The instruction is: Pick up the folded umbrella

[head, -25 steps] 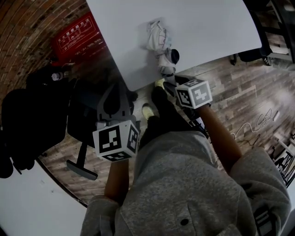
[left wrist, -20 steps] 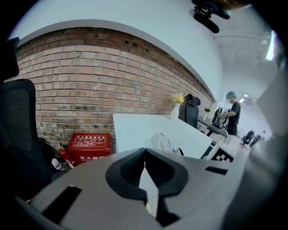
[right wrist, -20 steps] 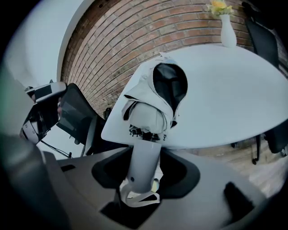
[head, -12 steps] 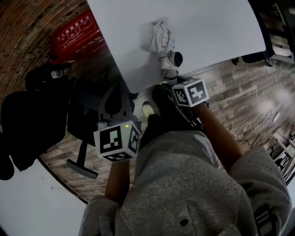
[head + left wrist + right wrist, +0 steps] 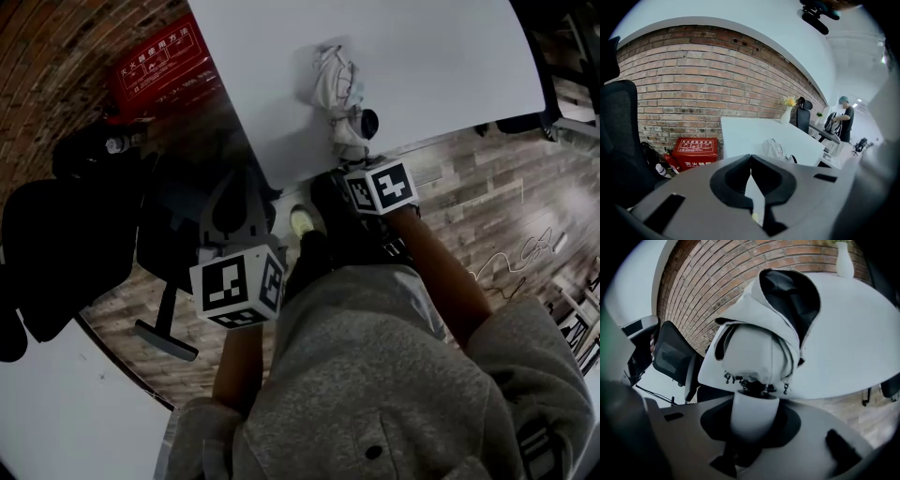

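- Change since a second ago: we find the left gripper [image 5: 750, 158] where it was. The right gripper [image 5: 753, 404] has moved in to the table edge, and its jaws have just been closing round the umbrella's handle [image 5: 753, 418].
- Left gripper: we hold it off the table over the floor, angled down, its jaws together with nothing between them.
- Right gripper: our forearm is stretched out and the tool is tipped steeply down, its jaws clamped on the white handle.
- Umbrella [image 5: 339, 94]: it lies folded on the white table [image 5: 441, 56], close to the near edge, with the handle end toward us.
- Room: a black chair [image 5: 56, 244] and a red box [image 5: 155, 67] are at the left by the brick wall [image 5: 693, 70]. Wood floor [image 5: 487, 197] lies at the right.
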{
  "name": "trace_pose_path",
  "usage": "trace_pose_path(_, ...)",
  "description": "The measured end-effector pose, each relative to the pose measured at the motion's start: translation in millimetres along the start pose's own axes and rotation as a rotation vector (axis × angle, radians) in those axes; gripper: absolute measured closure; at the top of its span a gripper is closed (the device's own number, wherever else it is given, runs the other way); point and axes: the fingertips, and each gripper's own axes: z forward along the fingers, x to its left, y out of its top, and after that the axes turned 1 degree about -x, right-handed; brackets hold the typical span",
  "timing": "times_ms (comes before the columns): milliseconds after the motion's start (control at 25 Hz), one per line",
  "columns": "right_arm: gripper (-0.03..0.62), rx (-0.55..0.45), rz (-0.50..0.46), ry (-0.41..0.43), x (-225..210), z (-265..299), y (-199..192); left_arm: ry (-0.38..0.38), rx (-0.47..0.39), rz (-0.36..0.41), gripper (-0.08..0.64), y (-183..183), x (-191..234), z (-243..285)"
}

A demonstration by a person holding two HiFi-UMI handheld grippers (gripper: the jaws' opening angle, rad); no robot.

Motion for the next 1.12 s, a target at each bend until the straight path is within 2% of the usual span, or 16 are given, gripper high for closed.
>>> trace_pose_path(160, 0.506, -0.004, 0.068, 0.03, -1, -1, -1, -0.003, -0.005, 0.0, 0.545, 1, 1, -1)
trace_pose_path(400, 0.52, -0.051, 0.098, 0.096, -1, -13, 1, -0.016, -0.018, 0.009, 0.545, 4, -5, -3)
trace_pose_path(600, 0.522, -0.122, 0.134, 0.151, 6, -26, 4, -0.033, -0.03, 0.02, 0.545, 4, -12, -10)
trace_pose_path(840, 0.522, -0.178, 0.173, 0.173, 8, -37, -2, -0.048, -0.047, 0.043, 0.545, 5, -20, -21)
trace_pose_path(1000, 0.522, -0.255, 0.227, 0.199, 9, -48, 1, -0.049, -0.059, 0.052, 0.545, 8, -19, -29)
trace_pose_path(1120, 0.522, -0.317, 0.228, 0.196, 10, -61, 8, -0.053, -0.071, 0.06, 0.545, 9, -19, -36)
